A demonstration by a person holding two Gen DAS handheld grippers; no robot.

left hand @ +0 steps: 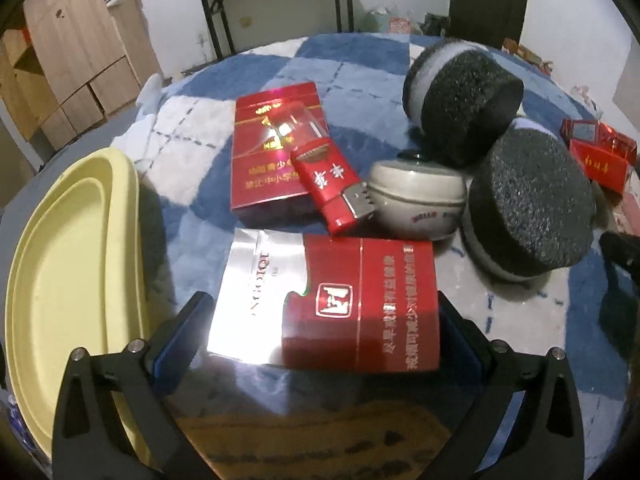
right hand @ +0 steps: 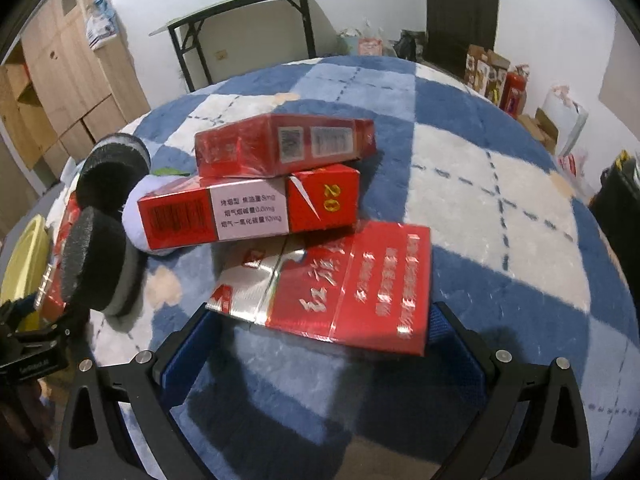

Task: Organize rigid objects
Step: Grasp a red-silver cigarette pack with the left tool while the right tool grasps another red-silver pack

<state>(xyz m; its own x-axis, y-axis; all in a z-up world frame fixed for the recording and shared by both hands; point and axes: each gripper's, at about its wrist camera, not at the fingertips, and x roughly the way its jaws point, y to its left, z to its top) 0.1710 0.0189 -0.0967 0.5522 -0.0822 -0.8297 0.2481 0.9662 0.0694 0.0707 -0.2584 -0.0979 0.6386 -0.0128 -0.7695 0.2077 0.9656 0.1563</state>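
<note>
five red packs [left hand: 360, 304], two sponges [left hand: 528, 208], one lighter [left hand: 332, 188], one tray [left hand: 68, 280]

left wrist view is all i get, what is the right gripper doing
Observer: The right gripper is open, fingers either side of a flat red and silver pack.
Operator: any more packs near it
Observer: Two. A red pack with a yellow 20 stands on edge just beyond it.
Operator: and the other
Observer: A film-wrapped red pack sits behind that; touching or not, I cannot tell.
</note>
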